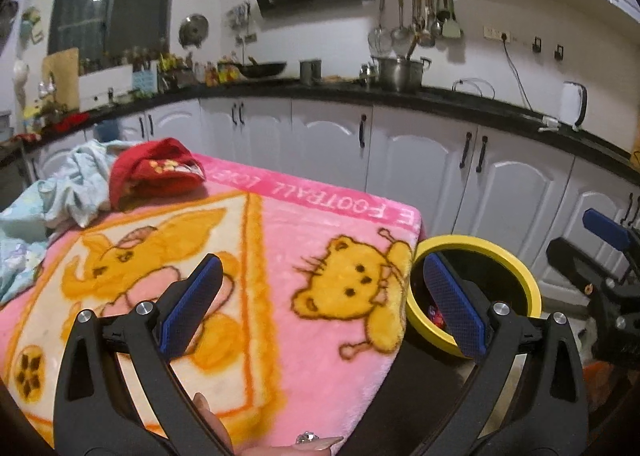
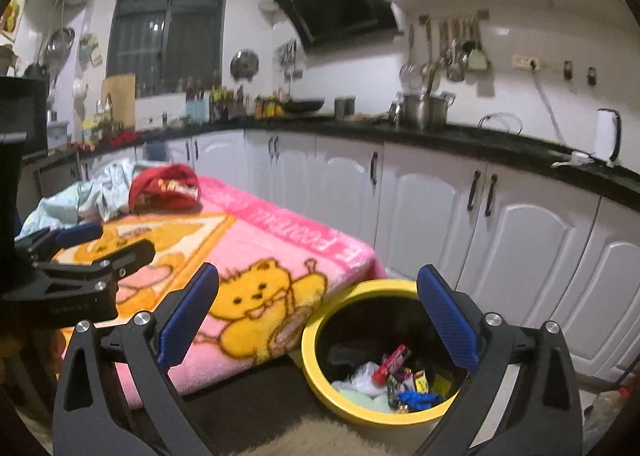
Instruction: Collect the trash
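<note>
Wrappers [image 2: 394, 376] lie heaped inside my yellow-rimmed bin [image 2: 320, 376], at five o'clock off the pink blanket [image 2: 256, 240]. My right gripper [image 2: 318, 320] hangs spread above it; my left gripper [image 1: 320, 300] gapes empty too.

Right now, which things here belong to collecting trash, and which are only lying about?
For the job:
- yellow-rimmed bin beside the table
- wrappers and crumpled plastic inside it
- left gripper and right gripper, jaws open, both empty

Only lying about:
- pink blanket over the table
- red hat
- light blue cloth
- steel pot on the counter
</note>
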The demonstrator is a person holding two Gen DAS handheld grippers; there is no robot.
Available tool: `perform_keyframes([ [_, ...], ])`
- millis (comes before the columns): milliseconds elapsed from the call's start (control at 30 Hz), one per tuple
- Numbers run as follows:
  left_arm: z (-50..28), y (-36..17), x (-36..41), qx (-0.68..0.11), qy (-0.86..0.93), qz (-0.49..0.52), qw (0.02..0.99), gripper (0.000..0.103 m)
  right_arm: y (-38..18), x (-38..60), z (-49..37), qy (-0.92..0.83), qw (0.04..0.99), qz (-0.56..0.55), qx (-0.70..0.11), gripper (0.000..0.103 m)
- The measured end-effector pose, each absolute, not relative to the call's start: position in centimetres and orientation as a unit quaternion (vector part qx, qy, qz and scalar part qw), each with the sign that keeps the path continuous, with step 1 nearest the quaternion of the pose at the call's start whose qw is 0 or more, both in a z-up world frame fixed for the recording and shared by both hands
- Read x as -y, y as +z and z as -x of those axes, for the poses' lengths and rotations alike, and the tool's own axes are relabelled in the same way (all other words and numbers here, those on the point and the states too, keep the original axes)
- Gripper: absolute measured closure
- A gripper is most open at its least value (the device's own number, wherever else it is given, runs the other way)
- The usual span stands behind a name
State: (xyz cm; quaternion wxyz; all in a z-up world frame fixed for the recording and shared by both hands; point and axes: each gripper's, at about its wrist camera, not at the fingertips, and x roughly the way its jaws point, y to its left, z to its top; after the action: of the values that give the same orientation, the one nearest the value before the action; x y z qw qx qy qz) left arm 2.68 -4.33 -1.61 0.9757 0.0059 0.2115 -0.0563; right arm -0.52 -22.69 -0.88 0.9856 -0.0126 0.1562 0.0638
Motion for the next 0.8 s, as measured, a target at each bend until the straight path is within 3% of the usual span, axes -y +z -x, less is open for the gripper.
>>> perform_keyframes([
  [200,-1.3,-2.2,4.0,-0.189,-0.060,0.005,0.980,0.011,-0.8,22.9,2.6,0.047,0.994,0.005,-0.096,0.006],
  [800,-0.6,-2.3,4.0,-0.187,-0.059,0.006,0.981,0.011,-2.0,22.2,2.2,0.046,0.991,0.017,-0.127,0.006],
])
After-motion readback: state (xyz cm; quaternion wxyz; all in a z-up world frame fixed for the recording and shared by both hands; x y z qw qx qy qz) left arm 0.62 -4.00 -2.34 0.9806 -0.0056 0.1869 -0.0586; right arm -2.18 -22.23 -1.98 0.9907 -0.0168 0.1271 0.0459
